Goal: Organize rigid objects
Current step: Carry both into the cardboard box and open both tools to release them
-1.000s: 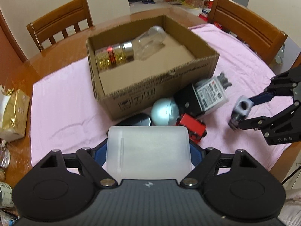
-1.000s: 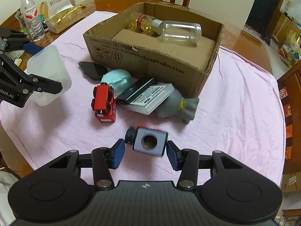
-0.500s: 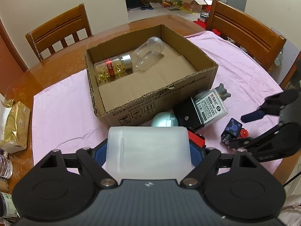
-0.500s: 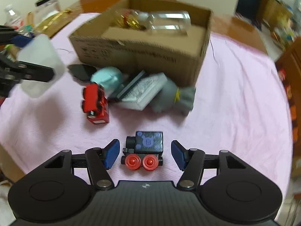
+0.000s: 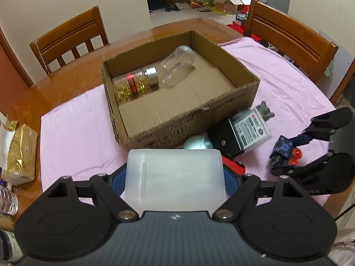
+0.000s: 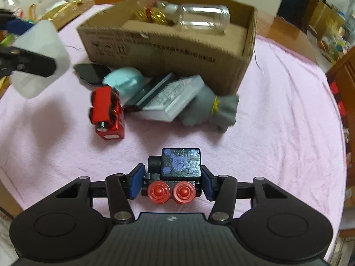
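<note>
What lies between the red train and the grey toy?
The white meter, leaning on the grey toy, right of the red train; the right wrist view shows it.

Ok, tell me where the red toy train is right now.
In the right wrist view, the red train lies on the pink cloth, left of centre, touching the teal egg, in front of the box.

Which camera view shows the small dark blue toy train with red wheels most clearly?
The right wrist view: the blue toy train sits close and central between the right gripper's fingers, with both red wheels visible. In the left wrist view it appears small at the right edge, partly hidden by that gripper.
</note>
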`<state>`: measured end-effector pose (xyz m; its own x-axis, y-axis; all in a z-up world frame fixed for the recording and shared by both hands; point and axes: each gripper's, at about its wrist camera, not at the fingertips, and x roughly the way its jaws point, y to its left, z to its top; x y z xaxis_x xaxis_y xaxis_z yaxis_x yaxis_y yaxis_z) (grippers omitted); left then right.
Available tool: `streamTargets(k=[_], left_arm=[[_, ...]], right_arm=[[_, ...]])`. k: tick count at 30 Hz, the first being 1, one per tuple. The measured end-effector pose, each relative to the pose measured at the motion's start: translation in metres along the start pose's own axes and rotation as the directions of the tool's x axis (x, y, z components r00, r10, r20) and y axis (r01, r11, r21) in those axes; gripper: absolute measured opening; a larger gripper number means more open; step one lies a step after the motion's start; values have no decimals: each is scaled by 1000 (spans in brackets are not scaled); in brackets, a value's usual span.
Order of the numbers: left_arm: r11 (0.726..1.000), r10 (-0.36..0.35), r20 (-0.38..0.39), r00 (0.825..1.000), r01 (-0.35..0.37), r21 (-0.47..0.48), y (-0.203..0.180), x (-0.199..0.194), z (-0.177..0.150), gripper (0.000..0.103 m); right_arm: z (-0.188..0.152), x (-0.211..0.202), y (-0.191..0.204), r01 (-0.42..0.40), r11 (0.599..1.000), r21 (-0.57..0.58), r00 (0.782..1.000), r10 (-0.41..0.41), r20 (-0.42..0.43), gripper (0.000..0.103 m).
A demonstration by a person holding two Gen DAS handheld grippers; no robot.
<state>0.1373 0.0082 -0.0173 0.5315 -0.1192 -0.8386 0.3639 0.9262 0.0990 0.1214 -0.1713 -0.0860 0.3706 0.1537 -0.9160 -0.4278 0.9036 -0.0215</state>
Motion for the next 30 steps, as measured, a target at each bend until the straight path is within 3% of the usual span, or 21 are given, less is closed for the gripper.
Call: streamTargets(k=[9,18,20,23,30], left_arm=[[998,54,102,993,-51,-29,20,8,46,83],[990,106,160,981,-90,-104,41,46,82,83],[987,120,191,974,-97,-126,45,54,83,99],[980,160,192,968,-134,-144,47,57,78,99],[969,156,152,976,-121,-216,55,34,47,100]], right_arm=[[37,-59,-7,-13,994,-112,994,25,105,58],[80,-84,-18,18,990,-138,978,11,207,58],[85,-85,-19,27,990,-139,976,4,220,58],[88,-82,-20,28,990,-136,974,3,224,58],[97,-72,-22,21,991,-131,979,6,204,58]])
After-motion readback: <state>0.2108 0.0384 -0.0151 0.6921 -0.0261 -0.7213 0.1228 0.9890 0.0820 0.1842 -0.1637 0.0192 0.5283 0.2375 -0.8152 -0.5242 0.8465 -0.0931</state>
